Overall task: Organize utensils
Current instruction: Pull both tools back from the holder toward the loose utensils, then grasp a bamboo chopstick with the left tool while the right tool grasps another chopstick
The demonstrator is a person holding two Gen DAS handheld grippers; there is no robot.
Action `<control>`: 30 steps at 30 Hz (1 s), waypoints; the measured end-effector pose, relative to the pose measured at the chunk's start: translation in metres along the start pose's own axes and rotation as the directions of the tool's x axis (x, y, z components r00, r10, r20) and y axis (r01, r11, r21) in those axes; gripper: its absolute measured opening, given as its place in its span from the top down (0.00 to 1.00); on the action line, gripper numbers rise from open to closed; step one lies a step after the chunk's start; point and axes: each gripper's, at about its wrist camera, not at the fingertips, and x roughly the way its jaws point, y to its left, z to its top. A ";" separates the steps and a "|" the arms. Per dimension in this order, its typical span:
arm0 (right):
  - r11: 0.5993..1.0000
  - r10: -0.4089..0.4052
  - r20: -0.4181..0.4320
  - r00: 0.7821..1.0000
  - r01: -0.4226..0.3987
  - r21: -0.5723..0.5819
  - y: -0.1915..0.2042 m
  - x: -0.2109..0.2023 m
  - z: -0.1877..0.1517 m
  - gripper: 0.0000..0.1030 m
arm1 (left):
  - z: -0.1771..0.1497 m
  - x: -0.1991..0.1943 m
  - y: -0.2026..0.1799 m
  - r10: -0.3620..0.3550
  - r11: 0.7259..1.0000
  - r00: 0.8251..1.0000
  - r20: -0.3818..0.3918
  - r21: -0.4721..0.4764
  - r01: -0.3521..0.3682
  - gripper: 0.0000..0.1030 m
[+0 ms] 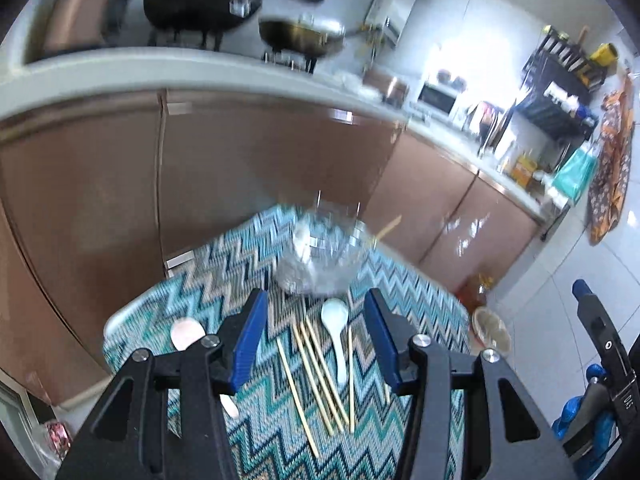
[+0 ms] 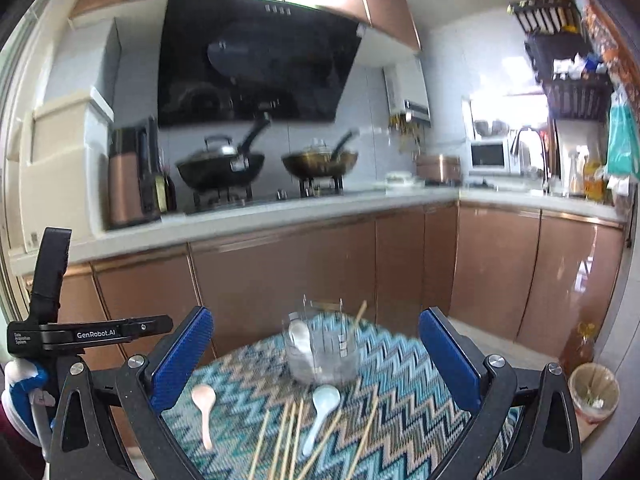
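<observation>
On the zigzag-patterned desk [image 1: 224, 280], loose utensils lie spread in front of a clear container [image 1: 320, 256]: several pale chopsticks [image 1: 320, 376] in a rough fan, a white spoon [image 1: 335, 332] among them with its bowl toward the container, and a pinkish spoon [image 1: 186, 332] well apart to the left. Chopsticks look light, thin and stiff, likely wood or bamboo; lying flat and close together, they may roll or come up in twos, so a pinch near mid-length on a single stick seems safest. Both spoons look like smooth ceramic or melamine, probably slippery and prone to chipping if dropped; the narrow handle is the better hold, bowl hanging low. Container appears to be thin clear plastic or glass, light enough to tip if knocked at the rim. It already holds one white spoon [image 2: 301, 340] standing on the left side and at least one chopstick [image 2: 361, 312] leaning out to the right; wire dividers seem to split it, though the blur hides which compartment is which. Left tool [image 1: 316, 340] hangs partly open over the chopsticks and white spoon, holding nothing. Right tool [image 2: 316, 360] stands wide, empty, aimed at the container.
</observation>
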 end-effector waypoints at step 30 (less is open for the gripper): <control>0.979 0.100 -0.576 0.811 0.024 0.204 -0.108 0.188 -0.129 0.30 | -0.055 0.269 0.028 -0.008 0.983 0.804 -0.595 -0.151 -0.102 0.87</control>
